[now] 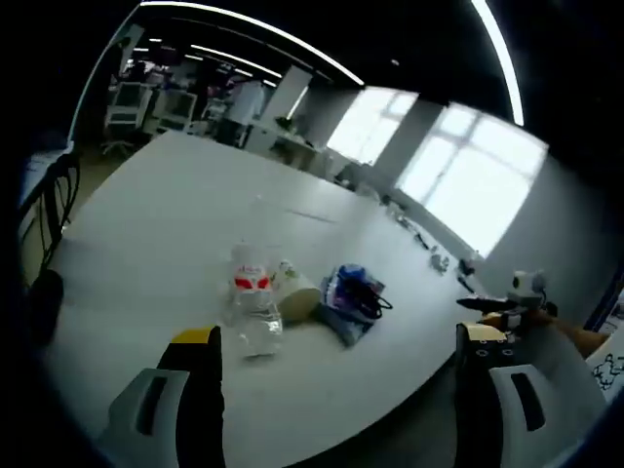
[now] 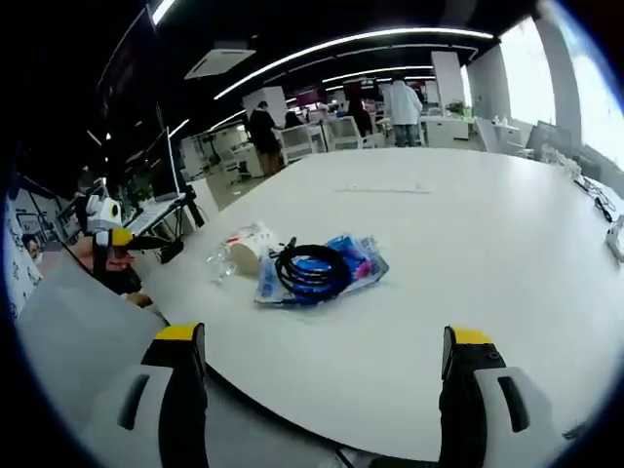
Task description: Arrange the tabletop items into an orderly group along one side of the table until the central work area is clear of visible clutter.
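In the left gripper view, the left gripper (image 1: 337,353) stands with its two yellow-tipped jaws wide apart and nothing between them, held over the near edge of the white table (image 1: 166,205). Just beyond the jaws, a clear plastic bottle (image 1: 252,310) with a red label lies on the table; touching it on its far side is a paper cup (image 1: 295,292) tipped on its side, and just beside the cup lies a blue plastic packet (image 1: 347,295) with a coil of black cable (image 1: 367,296) on top. The three form one tight cluster near the table's near edge, the rest of the table beyond them bare up to a row of small items (image 1: 429,246) along its window side. In the right gripper view, the right gripper (image 2: 323,356) is likewise spread open and empty, poised at the table's edge. Past it the same cluster appears from the other side: the black cable (image 2: 310,268) on the blue packet (image 2: 359,261) nearest, then the cup (image 2: 250,248) and the bottle (image 2: 220,261) touching behind it. Farther off, beyond the table, people (image 2: 403,100) stand among desks and chairs.
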